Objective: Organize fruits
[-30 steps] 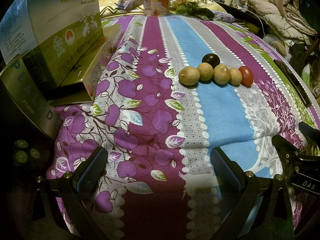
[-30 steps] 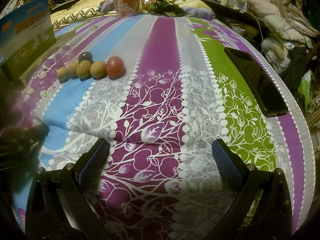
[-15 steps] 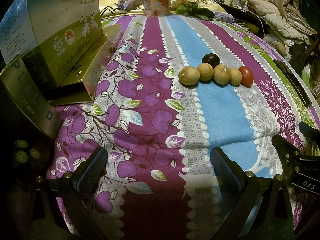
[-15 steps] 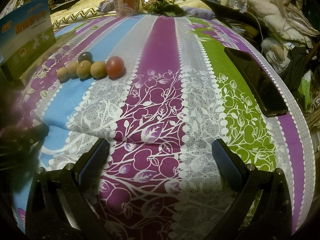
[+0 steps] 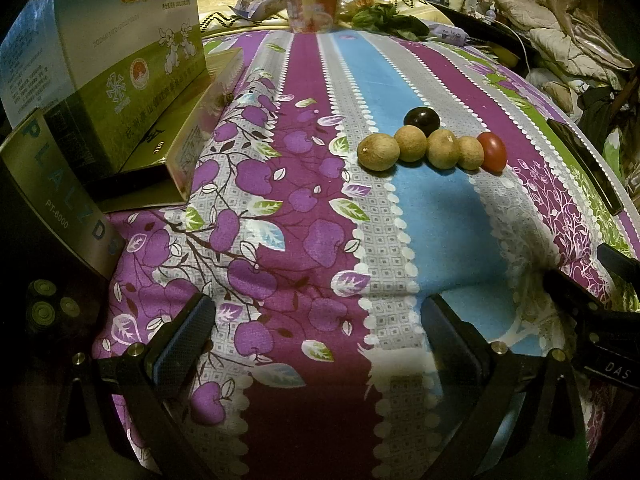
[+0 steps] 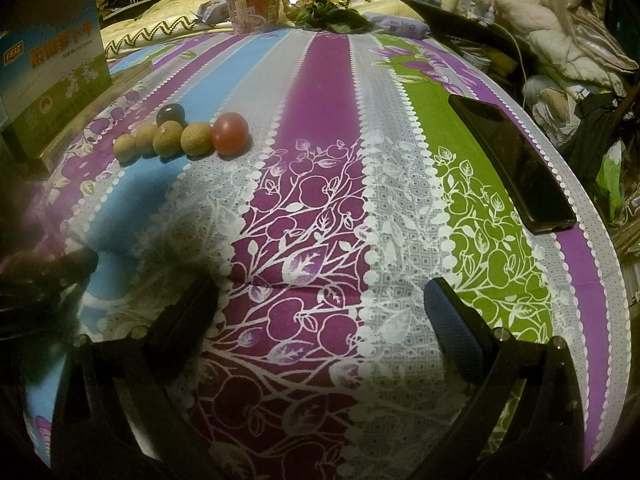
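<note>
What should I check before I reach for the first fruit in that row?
1. Left gripper open and empty: ok.
2. Right gripper open and empty: ok.
3. Fruits in view: four tan fruits, red fruit, dark fruit behind the row: ok.
4. Room for fingers around one fruit: not ok, the fruits sit packed side by side.
5. Bedspread bare between grippers and fruits: ok.
6. Phone off the reach line: ok.
</note>
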